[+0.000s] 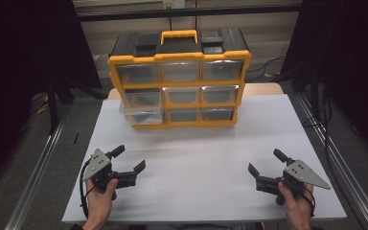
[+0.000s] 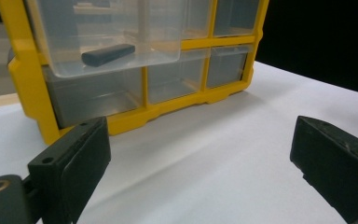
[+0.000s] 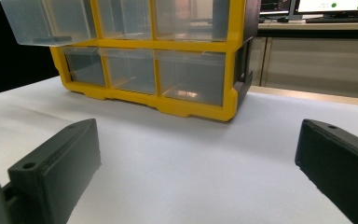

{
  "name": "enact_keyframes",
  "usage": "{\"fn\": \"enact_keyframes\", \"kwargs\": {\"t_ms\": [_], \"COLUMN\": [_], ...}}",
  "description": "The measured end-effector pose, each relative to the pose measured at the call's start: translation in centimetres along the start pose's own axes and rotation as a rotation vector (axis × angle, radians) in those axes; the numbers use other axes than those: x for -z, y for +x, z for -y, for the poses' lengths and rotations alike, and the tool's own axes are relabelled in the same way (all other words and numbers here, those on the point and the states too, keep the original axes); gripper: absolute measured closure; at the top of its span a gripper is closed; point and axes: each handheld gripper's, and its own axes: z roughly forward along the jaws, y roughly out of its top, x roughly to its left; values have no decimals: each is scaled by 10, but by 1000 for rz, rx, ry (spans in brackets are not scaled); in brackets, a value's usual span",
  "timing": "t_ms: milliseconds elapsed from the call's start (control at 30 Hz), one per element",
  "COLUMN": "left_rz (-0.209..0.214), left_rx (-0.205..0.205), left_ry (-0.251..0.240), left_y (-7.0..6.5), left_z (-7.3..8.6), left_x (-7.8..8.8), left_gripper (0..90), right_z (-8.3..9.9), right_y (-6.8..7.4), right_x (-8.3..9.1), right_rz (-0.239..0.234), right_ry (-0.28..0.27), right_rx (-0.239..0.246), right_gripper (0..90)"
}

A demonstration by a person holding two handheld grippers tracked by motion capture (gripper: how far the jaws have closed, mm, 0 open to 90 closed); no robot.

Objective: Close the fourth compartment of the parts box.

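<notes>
- So, the yellow-framed plastic organizer with nine clear drawers (image 1: 178,86) sits at the far middle of the white table (image 1: 201,163), with its middle-left clear drawer (image 1: 141,114) pulled out and a small dark flat bar (image 2: 107,54) lying inside.
- Left gripper (image 1: 133,165) and right gripper (image 1: 264,168) rest near the front edge, well apart, both with jaws spread and holding nothing.
- My guess: go in with the left one, it's closer.
- Come over the drawer rim from above, line the jaws across the bar's short side, and don't bump the drawer.
</notes>
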Motion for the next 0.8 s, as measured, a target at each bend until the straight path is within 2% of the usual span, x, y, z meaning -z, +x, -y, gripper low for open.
{"fn": "enact_keyframes", "kwargs": {"t_ms": [67,233,433,467,567,767,800], "left_rz": [14,50,95,94,90,84,91], "left_rx": [8,-37,-44,-56,-55,-90,-81], "left_ry": [-1,10,34,33,21,-9,-14], "left_y": [-1,-5,-9,-8,-10,-10,-11], "left_z": [-2,-5,-8,-9,-12,-22,-23], "left_x": [-4,-11,-19,-20,-23,-29,-30], "left_gripper": [50,48,42,42,43,48,46], "right_z": [0,0,0,0,0,0,0], "right_y": [0,0,0,0,0,0,-1], "right_x": [-1,-1,-1,-1,-2,-2,-2], "right_rz": [-2,-2,-3,0,0,0,0], "right_ry": [-2,1,1,1,0,3,3], "right_rx": [-1,2,3,1,0,-2,-2], "right_gripper": [0,0,0,0,0,0,0]}}
